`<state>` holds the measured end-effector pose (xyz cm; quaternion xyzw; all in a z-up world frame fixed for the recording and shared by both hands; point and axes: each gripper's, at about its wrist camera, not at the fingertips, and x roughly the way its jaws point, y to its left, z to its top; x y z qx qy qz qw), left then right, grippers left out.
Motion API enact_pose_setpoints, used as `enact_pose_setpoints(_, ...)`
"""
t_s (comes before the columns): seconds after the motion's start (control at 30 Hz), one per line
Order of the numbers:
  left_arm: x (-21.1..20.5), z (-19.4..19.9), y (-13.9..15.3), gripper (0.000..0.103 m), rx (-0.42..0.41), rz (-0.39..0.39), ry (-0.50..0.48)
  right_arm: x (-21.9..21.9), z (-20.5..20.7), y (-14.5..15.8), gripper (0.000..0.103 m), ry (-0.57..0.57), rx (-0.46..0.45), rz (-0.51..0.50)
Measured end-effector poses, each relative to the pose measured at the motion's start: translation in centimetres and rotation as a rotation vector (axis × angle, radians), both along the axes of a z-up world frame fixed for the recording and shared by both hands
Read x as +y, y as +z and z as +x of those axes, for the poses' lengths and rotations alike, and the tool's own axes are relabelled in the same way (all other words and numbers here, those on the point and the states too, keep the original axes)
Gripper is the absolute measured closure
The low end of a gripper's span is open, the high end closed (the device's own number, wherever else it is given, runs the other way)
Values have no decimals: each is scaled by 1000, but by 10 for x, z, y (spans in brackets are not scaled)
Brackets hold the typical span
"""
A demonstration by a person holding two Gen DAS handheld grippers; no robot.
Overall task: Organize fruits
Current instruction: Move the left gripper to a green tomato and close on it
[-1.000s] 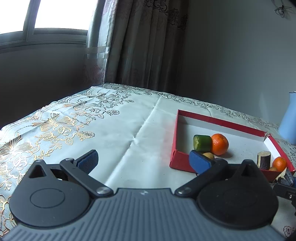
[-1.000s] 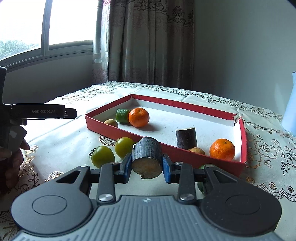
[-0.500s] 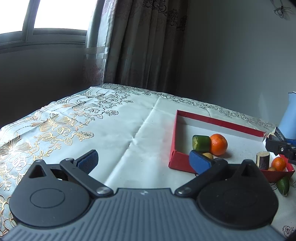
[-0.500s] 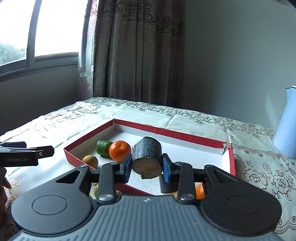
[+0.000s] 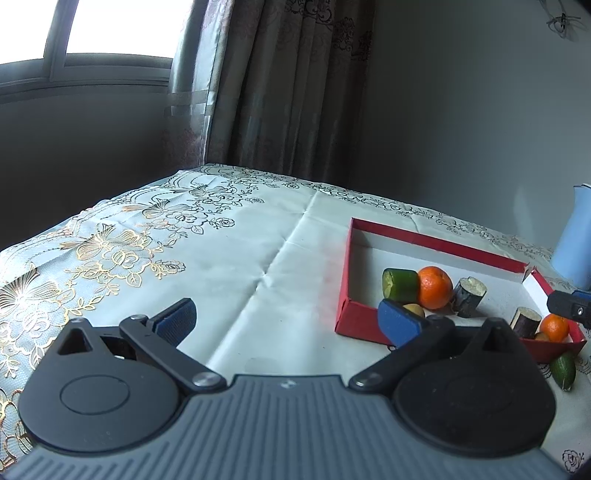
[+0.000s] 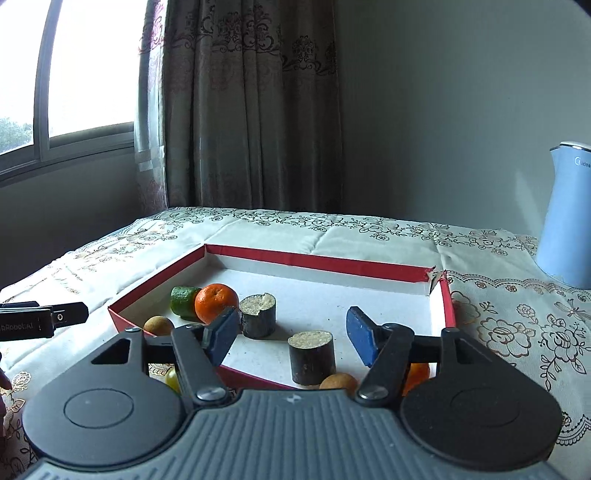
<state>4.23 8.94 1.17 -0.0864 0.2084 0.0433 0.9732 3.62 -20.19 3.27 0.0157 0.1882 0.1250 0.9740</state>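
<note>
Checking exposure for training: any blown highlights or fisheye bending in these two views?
Left wrist view: window blown white, wall dim, tablecloth edges bowed. Right wrist view: window overexposed, red tray and fruit evenly lit with soft shadows, kettle leaning at the frame edge.

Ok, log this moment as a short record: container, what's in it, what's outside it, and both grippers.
container: red tray, white inside, on floral tablecloth
in tray: two oranges, two dark sugarcane pieces, green cut piece, two small brown fruits
outside tray: green fruit
left gripper: open, empty
right gripper: jaws opening, nothing gripped
background: blue kettle
</note>
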Motion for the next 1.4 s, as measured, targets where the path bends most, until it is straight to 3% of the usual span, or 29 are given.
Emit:
enact_pose_setpoints(0.17, 0, -1, 0, 0, -2, 0, 3, -30, -39, -14, 26, -64, -97, 49)
enact_pose_setpoints(0.3, 1, -1, 1, 0, -4, -2, 14, -58, -52, -16, 23, -124, -157, 173)
enact_pose_setpoints(0.53, 0, -7, 3, 0, -24, -7, -10, -73, -44, -21, 20, -165, -105, 250)
enact_pose_setpoints(0.63, -13, -9, 3, 0, -6, 46, -80, -72, -41, -22, 20, -166, -88, 248)
enact_pose_setpoints(0.73, -33, -14, 4, 0, 8, 148, -126, -73, -41, -23, 20, -164, -80, 247)
enact_pose_setpoints(1.03, -89, -30, 2, 0, 37, 298, -389, -72, -41, -23, 20, -161, -78, 246)
enact_pose_setpoints(1.2, -114, -27, -1, 0, 51, 370, -439, -72, -41, -23, 20, -162, -79, 247)
enact_pose_setpoints(1.4, -126, -11, -9, 0, 129, 365, -438, -72, -40, -23, 20, -159, -77, 245)
